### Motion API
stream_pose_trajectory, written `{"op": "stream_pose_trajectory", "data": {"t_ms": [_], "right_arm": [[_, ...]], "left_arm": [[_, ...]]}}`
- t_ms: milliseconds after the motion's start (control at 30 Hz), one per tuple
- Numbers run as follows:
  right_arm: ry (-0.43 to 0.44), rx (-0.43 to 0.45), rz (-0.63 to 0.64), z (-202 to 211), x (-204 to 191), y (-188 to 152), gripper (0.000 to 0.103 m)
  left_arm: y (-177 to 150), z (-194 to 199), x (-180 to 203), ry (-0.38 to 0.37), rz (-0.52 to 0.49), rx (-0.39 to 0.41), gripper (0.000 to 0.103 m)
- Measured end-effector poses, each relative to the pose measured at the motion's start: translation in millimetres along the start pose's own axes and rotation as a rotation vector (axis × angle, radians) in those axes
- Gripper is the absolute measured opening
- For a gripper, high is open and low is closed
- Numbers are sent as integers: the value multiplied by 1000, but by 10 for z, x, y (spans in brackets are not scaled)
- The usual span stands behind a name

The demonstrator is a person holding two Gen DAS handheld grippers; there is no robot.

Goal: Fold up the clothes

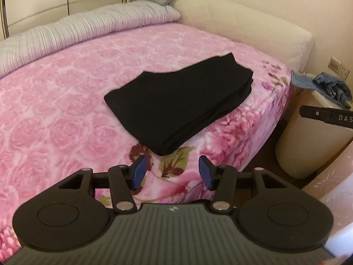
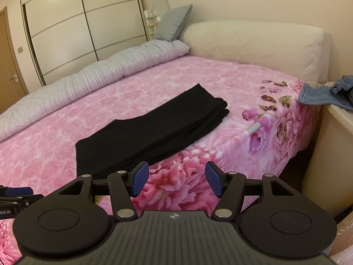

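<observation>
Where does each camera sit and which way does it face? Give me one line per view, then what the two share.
Left wrist: sits on the left gripper, looking forward over the bed edge at the folded black garment; its open blue-padded fingers show, plus the right gripper at the right edge.
Right wrist: sits on the right gripper, looking across the bed toward the wardrobe; its open fingers show, and the left gripper at the lower left.
Shared: black garment, pink floral blanket, grey quilt, cream headboard, denim clothes.
</observation>
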State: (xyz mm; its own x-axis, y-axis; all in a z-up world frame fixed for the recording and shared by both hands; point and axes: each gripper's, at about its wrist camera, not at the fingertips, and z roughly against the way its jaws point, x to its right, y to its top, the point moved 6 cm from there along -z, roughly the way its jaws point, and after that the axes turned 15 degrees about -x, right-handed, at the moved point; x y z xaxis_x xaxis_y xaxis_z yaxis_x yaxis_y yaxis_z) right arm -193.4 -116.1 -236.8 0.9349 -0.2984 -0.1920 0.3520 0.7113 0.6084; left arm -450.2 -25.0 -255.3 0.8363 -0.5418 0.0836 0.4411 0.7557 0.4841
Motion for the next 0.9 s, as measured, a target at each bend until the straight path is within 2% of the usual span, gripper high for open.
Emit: {"op": "stream_pose_trajectory", "data": {"t_ms": [133, 233, 333, 500, 567, 633, 800, 900], "right_arm": [[-24, -17, 72, -214, -79, 8, 61], [-27, -13, 214, -401, -287, -16, 61], [-38, -10, 425, -637, -640, -99, 61], [-40, 27, 855, -1034, -1361, -378, 60], [-58, 57, 1014, -1173, -1571, -495, 69], [-69, 85, 1161, -1305, -1753, -606, 71], [-97, 116, 1338, -1607, -1951, -727, 70], [-104, 139, 1369, -1727, -2021, -724, 60]], "left_arm": [[20, -249, -160, -21, 30, -41, 47], [-38, -412, -373, -50, 66, -80, 45], [-103, -556, -591, -67, 97, -121, 41], [-61, -652, -798, -82, 116, -136, 41], [-37, -698, -860, -83, 121, -142, 41], [-27, -753, -922, -79, 134, -152, 41], [14, -837, -1023, -93, 161, -153, 41], [59, -875, -1060, -91, 163, -149, 41]]}}
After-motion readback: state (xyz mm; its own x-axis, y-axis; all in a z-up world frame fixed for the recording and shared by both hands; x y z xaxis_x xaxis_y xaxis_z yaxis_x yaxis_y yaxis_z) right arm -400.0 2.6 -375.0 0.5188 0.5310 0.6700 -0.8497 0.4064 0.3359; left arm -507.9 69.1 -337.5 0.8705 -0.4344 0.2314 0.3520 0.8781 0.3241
